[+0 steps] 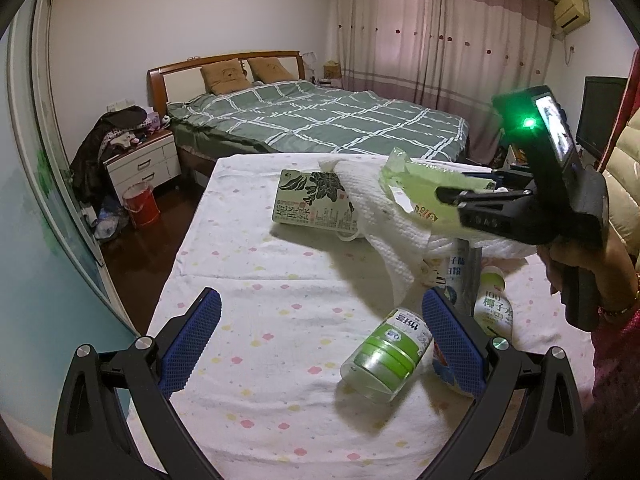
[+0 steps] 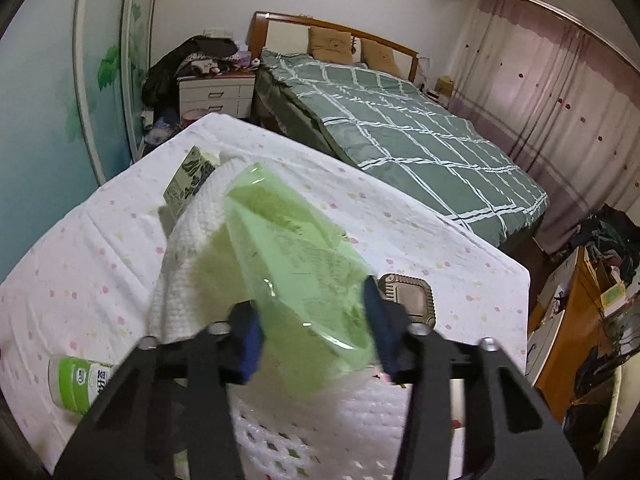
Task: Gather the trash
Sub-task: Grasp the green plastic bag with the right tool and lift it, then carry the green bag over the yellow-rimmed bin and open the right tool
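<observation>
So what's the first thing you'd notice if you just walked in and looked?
Probably the crinkly green plastic wrapper, sitting between the fingers of the right gripper above a white towel on the flowery tablecloth. Next, the green-labelled bottle lying on its side near the open left gripper. Behind the table stands a big bed with a green checked quilt.

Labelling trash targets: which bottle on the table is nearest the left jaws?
The clear green-banded bottle, lying on its side just inside the left gripper's right-hand jaw. The white coconut-water bottle lies beyond that jaw, farther off.
</observation>
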`<state>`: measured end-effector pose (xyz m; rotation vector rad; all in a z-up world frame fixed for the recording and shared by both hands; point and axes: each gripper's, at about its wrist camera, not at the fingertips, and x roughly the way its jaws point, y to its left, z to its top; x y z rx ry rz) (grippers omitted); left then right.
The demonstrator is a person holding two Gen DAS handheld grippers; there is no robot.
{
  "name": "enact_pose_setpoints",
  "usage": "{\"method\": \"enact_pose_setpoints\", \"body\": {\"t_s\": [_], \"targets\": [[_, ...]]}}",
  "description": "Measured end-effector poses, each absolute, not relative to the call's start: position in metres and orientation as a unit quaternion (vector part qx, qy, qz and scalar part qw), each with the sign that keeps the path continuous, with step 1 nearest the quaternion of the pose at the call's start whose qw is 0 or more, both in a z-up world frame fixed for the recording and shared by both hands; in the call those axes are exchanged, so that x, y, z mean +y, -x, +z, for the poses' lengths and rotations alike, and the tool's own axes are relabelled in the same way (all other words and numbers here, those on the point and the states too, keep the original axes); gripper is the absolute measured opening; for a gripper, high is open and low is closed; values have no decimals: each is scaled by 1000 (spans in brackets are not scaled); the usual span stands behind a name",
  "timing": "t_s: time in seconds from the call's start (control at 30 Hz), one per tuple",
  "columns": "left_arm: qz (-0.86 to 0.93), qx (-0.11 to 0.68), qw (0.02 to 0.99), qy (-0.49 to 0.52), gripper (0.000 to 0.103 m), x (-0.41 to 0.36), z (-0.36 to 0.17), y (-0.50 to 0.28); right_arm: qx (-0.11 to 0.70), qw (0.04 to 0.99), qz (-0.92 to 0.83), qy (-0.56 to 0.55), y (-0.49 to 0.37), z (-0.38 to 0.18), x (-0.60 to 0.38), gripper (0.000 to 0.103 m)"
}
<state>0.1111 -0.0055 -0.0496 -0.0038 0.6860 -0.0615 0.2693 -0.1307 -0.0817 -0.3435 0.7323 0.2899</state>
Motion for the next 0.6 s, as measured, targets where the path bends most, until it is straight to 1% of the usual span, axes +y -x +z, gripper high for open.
{"method": "enact_pose_setpoints", "body": {"t_s": [0.03, 0.07, 0.17, 0.4, 0.6], "targets": [[-30, 337, 941, 3, 99, -6, -50, -111, 351, 912, 143, 159, -268, -78, -133, 29], [-31, 337, 941, 3, 99, -5, -50, -111, 345, 915, 143, 151, -267, -73, -136, 20], [-34, 337, 941, 3, 99, -6, -49, -113, 330, 924, 145, 130, -263, -59, -144, 11], [-47, 331, 943, -6, 99, -17, -44, -114, 299, 942, 145, 47, -244, -20, -191, 10], [-65, 328, 942, -17, 99, -34, -42, -116, 289, 953, 93, -8, -223, -10, -260, 10]]}}
